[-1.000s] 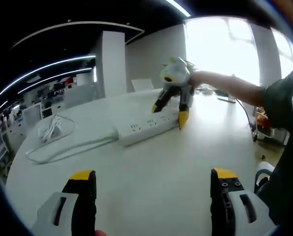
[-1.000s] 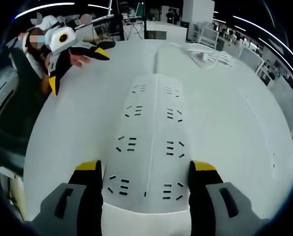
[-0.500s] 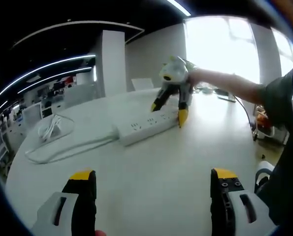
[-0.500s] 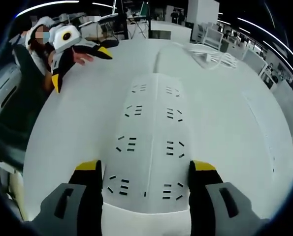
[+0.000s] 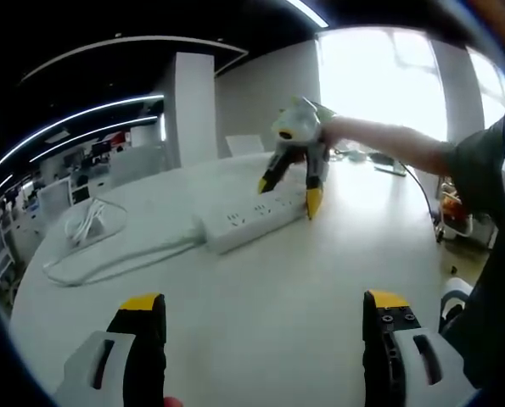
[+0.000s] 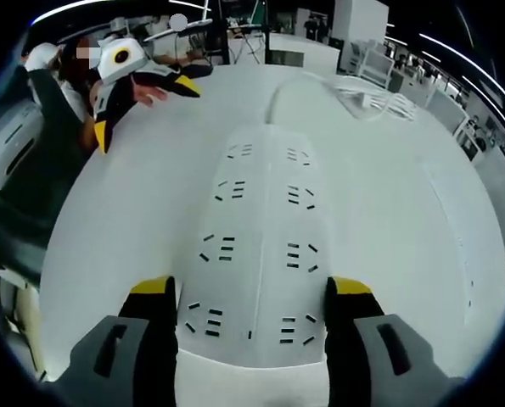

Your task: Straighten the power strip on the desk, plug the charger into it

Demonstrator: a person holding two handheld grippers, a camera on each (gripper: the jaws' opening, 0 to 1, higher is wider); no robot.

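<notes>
In the left gripper view, your left gripper (image 5: 265,326) hangs over bare white desk (image 5: 260,288) with its two yellow-tipped jaws spread wide and nothing between them. Farther along the desk lies the white power strip (image 5: 250,219), set at a slant across the view, sockets up. Your right gripper (image 5: 288,185) comes in from the right on your outstretched arm (image 5: 388,146) and stands over the strip's right end, one yellow tip on each side of the body. From the strip's left end a white cord (image 5: 116,254) runs leftward over the desk to a loose white bundle (image 5: 91,222); the charger may be in that bundle, but it is too small and bright here to say for sure. A white pillar (image 5: 194,108) and a bright window (image 5: 379,76) stand behind the desk.

In the right gripper view, your right gripper (image 6: 252,297) straddles the near end of the power strip (image 6: 265,246), the jaws hugging its two long sides, gripping it between them. The strip runs straight away from you up the middle of the view, two rows of sockets showing. Its cord (image 6: 288,86) leaves the far end and curves right toward the white bundle (image 6: 373,100) lying well apart on the desk (image 6: 125,229). At upper left your left gripper (image 6: 137,106) is held above the desk edge, jaws apart, with your hand (image 6: 154,95) behind it.
</notes>
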